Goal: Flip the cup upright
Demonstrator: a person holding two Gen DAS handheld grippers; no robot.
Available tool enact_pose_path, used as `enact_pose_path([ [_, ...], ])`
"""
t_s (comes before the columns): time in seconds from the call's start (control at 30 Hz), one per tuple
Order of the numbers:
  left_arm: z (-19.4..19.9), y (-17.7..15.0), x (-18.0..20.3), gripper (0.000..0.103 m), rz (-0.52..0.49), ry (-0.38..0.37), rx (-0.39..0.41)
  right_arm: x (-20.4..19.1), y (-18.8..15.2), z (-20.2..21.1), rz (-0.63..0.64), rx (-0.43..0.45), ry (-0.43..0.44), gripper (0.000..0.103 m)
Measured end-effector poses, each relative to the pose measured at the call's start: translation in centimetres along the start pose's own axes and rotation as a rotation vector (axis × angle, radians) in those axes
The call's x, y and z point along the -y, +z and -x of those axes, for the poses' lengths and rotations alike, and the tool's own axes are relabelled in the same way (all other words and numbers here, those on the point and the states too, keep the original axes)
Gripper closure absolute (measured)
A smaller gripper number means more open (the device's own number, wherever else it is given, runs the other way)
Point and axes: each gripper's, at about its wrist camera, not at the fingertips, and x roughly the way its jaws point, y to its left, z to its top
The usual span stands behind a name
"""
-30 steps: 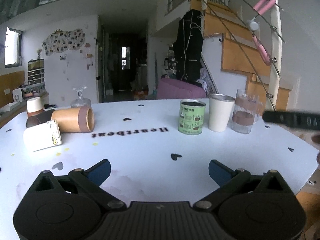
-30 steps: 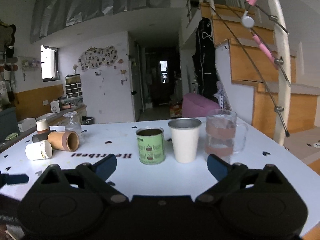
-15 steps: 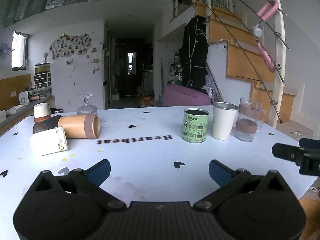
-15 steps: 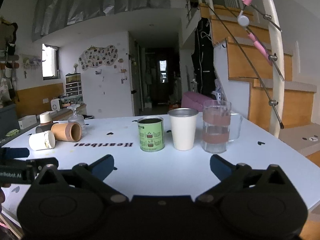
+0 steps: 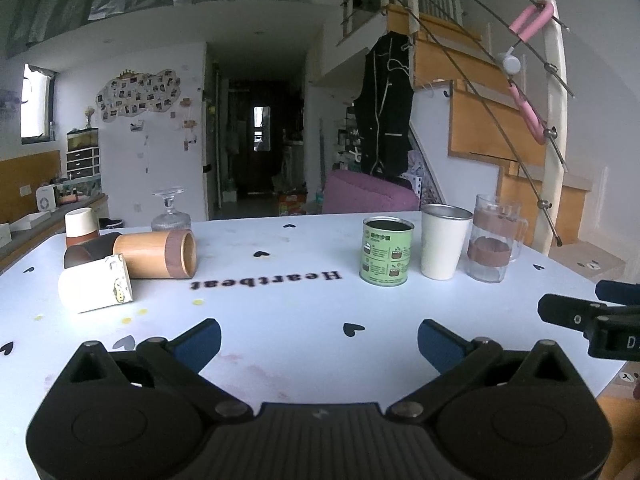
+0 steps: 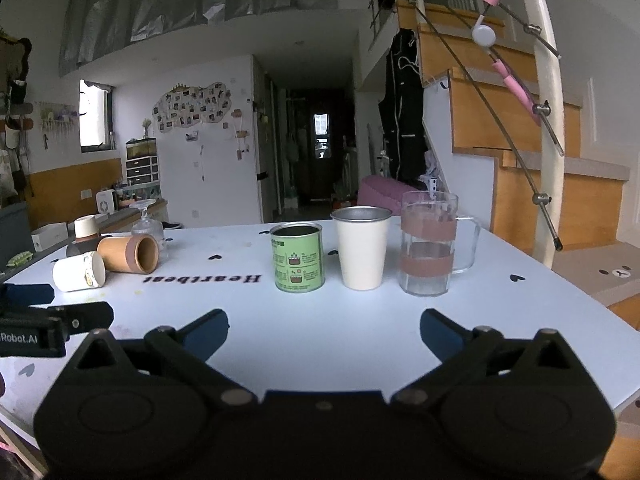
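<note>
Three cups lie on their sides at the table's left: a wooden cup (image 5: pixel 156 255) (image 6: pixel 130 254), a white cup (image 5: pixel 94 288) (image 6: pixel 78 271) and a dark brown cup (image 5: pixel 88 250) behind them. My left gripper (image 5: pixel 319 342) is open and empty, low over the near table. My right gripper (image 6: pixel 324 330) is open and empty, facing the upright cups. Each gripper shows at the edge of the other's view.
A green tin (image 5: pixel 386 251) (image 6: pixel 298 257), a white metal cup (image 5: pixel 444 242) (image 6: pixel 362 253) and a glass mug (image 5: pixel 494 238) (image 6: pixel 430 243) stand upright at the right. An inverted glass goblet (image 5: pixel 171 210) and a small upright cup (image 5: pixel 81 222) stand far left. The white table (image 5: pixel 300 304) ends near right.
Both grippers have dropped lower and pulled back slightly, so the table objects sit higher in view. The right gripper now shows lower at the left view's right edge. Jaws unchanged.
</note>
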Motion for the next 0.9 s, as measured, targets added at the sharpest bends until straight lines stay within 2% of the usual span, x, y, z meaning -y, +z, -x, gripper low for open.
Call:
enact_pose_path([
  [0.9, -0.10, 0.27, 0.11, 0.000, 0.000, -0.009, -0.001, -0.13, 0.57, 0.06, 0.015, 0.001, -0.013, 0.000],
])
